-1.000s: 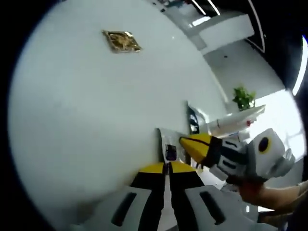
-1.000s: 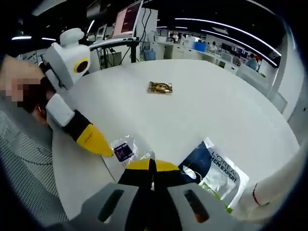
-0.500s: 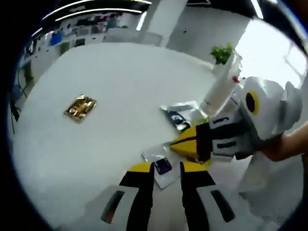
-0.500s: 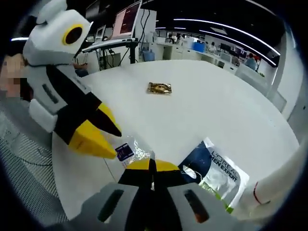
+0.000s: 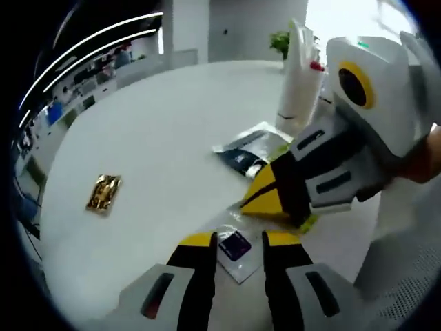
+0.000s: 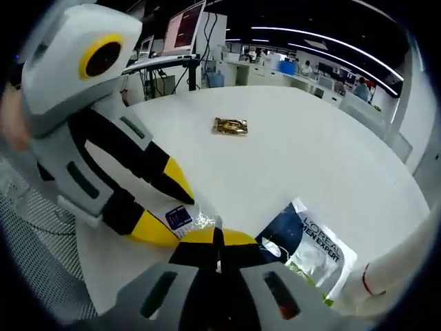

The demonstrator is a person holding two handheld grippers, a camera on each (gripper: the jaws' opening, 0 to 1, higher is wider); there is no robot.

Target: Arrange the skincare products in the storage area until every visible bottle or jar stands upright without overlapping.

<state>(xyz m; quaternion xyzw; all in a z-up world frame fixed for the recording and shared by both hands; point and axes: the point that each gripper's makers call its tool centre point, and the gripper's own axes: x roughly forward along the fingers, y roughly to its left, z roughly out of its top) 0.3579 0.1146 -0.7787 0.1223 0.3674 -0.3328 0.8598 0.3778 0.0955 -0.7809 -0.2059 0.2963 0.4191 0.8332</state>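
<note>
The left gripper (image 5: 238, 243) reaches forward with its yellow-tipped fingers (image 5: 198, 243) parted, low over the worktop. The right gripper (image 6: 218, 238) has its fingers pressed together. The two grippers sit close, tips nearly meeting.

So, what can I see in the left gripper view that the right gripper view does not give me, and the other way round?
Left gripper view: a potted plant behind the table, and the left gripper with jaws open.
Right gripper view: a monitor on a desk, the brand print on the pouch, and the right gripper with jaws shut.
Both: the table, gold packet, small clear sachet, the pouch, the white bottle, and the other gripper coming in.
</note>
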